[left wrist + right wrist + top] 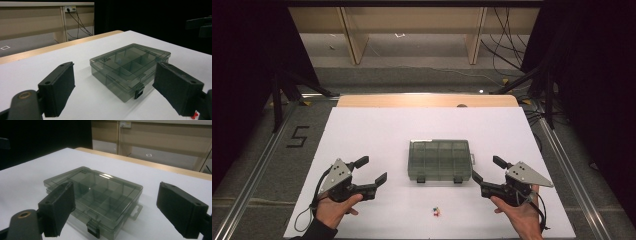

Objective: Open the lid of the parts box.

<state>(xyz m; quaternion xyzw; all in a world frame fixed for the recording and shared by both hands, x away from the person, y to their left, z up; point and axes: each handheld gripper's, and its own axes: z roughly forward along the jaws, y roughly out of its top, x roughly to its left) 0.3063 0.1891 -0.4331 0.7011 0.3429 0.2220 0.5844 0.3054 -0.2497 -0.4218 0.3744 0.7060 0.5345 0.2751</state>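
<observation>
I hold both tongs, left (373, 170) and right (487, 169), spread wide beside the closed organizer box (440, 159); I should aim squarely at its front latches (421, 178).

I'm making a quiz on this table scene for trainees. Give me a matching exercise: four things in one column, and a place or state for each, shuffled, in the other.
Things:
1. Plastic box
2. Left tongs
3. Right tongs
4. Small coloured bits

Places or states:
A. Open, on the box's right side
B. Shut, in the middle of the white table
C. Lying in front of the box, near the table's front edge
D. Open, on the box's left side

Pairs: 1-B, 2-D, 3-A, 4-C
</observation>
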